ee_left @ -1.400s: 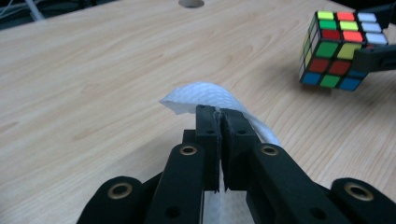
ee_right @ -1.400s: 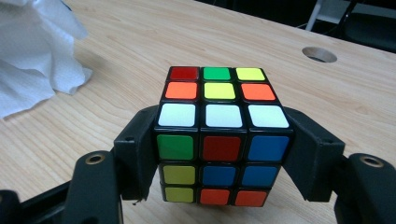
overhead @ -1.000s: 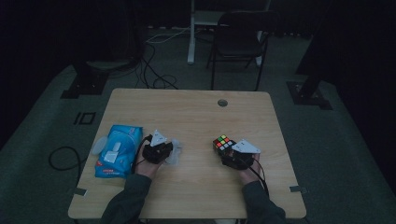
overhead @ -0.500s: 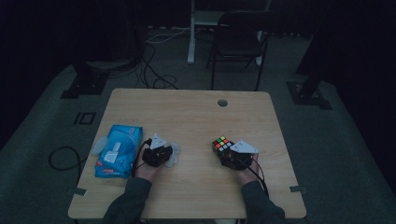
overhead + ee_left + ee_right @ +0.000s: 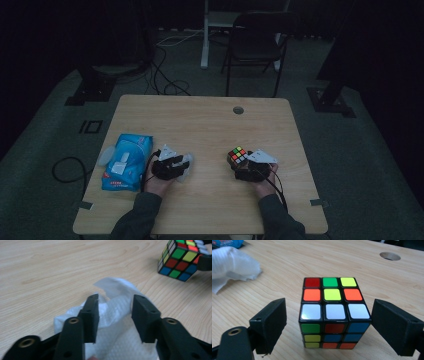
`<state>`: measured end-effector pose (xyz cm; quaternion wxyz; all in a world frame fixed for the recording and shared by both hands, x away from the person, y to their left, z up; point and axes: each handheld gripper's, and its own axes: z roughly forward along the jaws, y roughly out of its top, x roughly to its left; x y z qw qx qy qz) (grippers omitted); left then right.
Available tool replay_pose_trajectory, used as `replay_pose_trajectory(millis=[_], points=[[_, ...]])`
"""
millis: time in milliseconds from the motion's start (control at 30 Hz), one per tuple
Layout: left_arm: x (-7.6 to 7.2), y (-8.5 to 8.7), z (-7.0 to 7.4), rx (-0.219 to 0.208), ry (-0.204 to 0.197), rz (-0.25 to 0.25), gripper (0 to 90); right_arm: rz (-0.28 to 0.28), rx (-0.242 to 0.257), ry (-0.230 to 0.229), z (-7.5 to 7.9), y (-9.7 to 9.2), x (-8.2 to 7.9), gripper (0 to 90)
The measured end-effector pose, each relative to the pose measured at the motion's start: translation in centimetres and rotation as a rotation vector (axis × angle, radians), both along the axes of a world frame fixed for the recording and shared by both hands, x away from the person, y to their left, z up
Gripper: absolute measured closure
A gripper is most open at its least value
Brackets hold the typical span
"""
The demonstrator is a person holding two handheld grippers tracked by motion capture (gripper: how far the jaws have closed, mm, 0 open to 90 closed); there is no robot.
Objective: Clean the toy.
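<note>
A blue wipes pack point(image 5: 123, 161) is lying flat near the left edge of the tabletop point(image 5: 210, 125), w/ a pale flap on its top face. The wood-grain top is showing a round grommet hole point(image 5: 238, 110) toward the far side, right of centre. Beyond the far edge a dark chair point(image 5: 257, 47) is standing on the grey floor point(image 5: 60, 125), beside a white post point(image 5: 205, 35). Cables point(image 5: 167, 80) are trailing over the floor behind the far-left corner, & another is looping at the left.
</note>
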<state>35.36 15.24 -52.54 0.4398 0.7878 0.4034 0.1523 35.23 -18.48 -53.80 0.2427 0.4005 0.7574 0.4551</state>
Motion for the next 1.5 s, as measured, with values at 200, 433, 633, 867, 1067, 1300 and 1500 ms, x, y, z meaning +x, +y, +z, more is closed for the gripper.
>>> replay_pose_trajectory(millis=[200,433,633,867,1067,1300,1500], points=[[-0.3,0.7,0.6,-0.038,-0.014,0.018,48.4,0.008,0.030,-0.045,1.0,-0.4,-0.6,13.2],[-1.0,1.4,1.3,-0.053,-0.038,0.042,47.7,-0.024,0.070,-0.073,1.9,-1.8,-0.9,14.0],[-1.7,1.8,1.8,-0.062,-0.053,0.055,47.6,-0.064,0.092,-0.076,2.2,-3.0,-0.8,15.5],[-2.7,2.0,2.2,-0.063,-0.069,0.062,47.7,-0.116,0.101,-0.078,2.6,-4.6,-0.7,22.0],[-3.5,2.2,2.5,-0.065,-0.071,0.083,47.8,-0.145,0.090,-0.089,2.7,-5.3,-0.8,31.4],[-4.2,2.8,2.4,-0.066,-0.076,0.094,48.0,-0.158,0.083,-0.092,2.7,-5.7,-0.9,41.6],[-5.1,3.1,2.5,-0.078,-0.081,0.105,48.0,-0.183,0.078,-0.093,2.7,-6.2,-1.0,46.6]])
